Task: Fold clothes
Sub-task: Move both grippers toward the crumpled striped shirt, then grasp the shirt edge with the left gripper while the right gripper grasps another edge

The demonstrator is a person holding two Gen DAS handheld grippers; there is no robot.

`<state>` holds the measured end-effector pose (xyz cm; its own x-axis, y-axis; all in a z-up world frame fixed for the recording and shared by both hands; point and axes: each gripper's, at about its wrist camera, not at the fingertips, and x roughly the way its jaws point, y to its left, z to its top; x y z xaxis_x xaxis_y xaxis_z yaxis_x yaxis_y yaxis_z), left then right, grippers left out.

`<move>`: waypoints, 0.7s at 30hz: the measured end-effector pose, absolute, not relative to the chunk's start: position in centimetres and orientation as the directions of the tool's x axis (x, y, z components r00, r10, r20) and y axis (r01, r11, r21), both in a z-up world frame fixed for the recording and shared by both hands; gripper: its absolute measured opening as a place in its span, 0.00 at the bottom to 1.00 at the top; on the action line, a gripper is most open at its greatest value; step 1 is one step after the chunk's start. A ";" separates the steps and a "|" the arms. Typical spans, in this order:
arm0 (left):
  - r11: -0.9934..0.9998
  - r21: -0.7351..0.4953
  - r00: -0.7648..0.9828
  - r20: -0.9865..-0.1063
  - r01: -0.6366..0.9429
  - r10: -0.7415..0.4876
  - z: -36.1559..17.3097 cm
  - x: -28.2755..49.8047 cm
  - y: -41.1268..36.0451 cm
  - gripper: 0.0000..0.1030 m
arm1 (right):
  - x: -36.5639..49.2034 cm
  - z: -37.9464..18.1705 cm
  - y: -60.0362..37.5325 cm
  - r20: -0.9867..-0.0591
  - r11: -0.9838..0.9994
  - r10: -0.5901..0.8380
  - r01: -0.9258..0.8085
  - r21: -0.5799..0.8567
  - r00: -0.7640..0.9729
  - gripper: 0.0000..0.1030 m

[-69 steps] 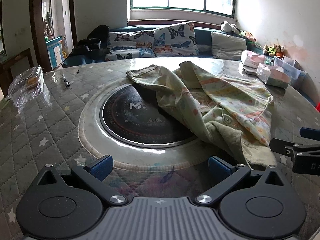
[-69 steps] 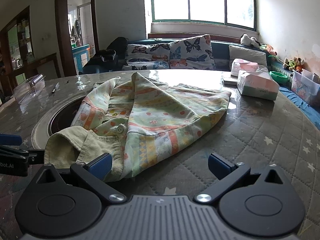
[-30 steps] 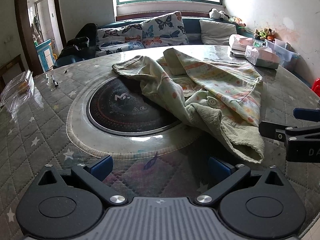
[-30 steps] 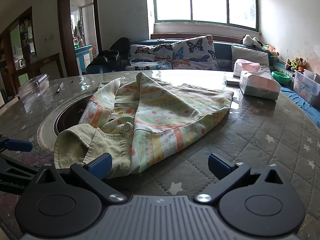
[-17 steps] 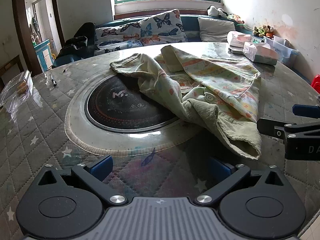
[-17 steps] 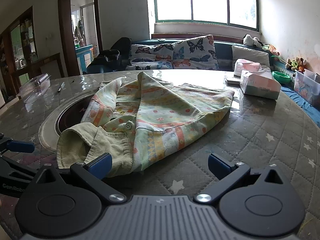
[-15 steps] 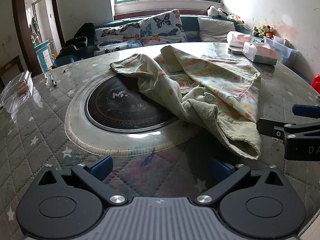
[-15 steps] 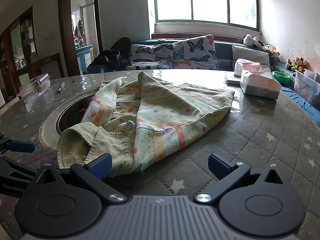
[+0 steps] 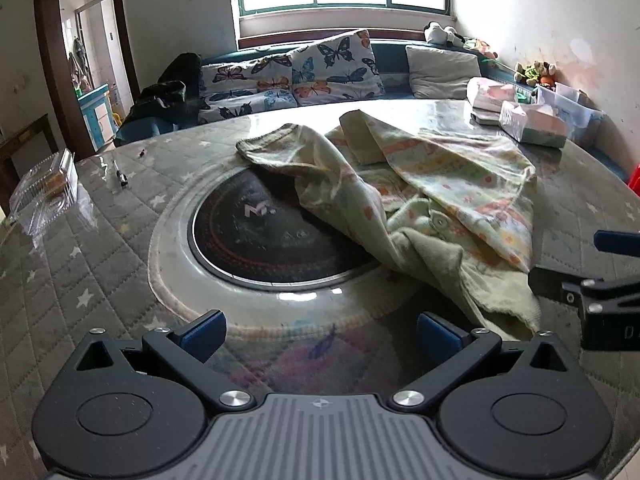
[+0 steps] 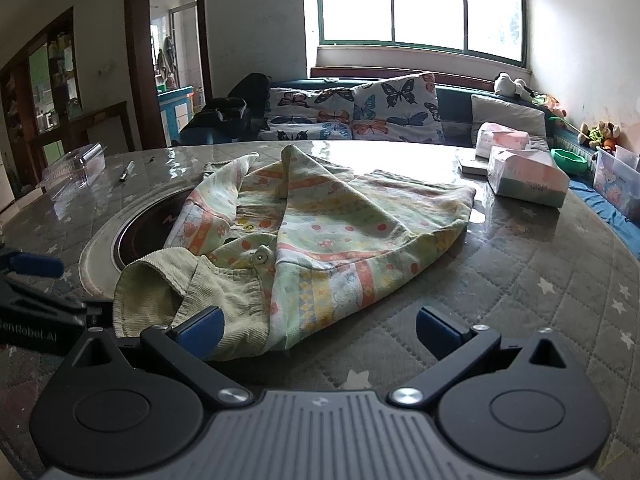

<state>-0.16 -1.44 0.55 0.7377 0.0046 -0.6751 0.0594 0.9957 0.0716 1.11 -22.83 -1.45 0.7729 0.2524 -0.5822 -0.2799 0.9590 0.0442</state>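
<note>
- The left gripper (image 9: 320,330) and right gripper (image 10: 318,330) both hang wide apart and empty, low over the table (image 10: 560,280); each has eased slightly closer to the cloth than a moment ago.
- The crumpled garment (image 10: 320,240) lies unmoved, its corduroy cuff (image 10: 192,296) just beyond the right gripper's left finger, partly over the dark cooktop (image 9: 264,240).
- Folding has not begun; the cuff looks like the likely first grab.
- Farther off sit tissue boxes (image 10: 528,180).
</note>
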 end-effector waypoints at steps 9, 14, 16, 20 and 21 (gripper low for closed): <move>0.998 0.040 0.763 -0.647 0.047 -0.010 2.4 1.9 -0.3 1.00 | 2.8 -1.2 -22.7 -0.595 0.950 0.272 -0.311 0.039 0.756 1.00; 0.998 0.015 0.774 -0.633 0.055 -0.034 3.3 3.8 0.1 1.00 | 4.3 -1.1 -22.9 -0.609 0.943 0.290 -0.328 0.051 0.738 1.00; 0.998 0.020 0.783 -0.620 0.062 -0.037 3.6 4.7 0.0 1.00 | 5.0 -0.8 -22.9 -0.610 0.942 0.287 -0.334 0.039 0.739 0.99; 0.996 0.010 0.793 -0.606 0.084 -0.061 4.0 6.7 -0.2 0.99 | 7.0 -0.1 -23.0 -0.611 0.939 0.291 -0.341 0.038 0.736 0.96; 0.996 0.006 0.794 -0.604 0.089 -0.067 4.0 7.3 -0.3 0.98 | 7.7 0.1 -22.9 -0.611 0.939 0.294 -0.343 0.039 0.735 0.96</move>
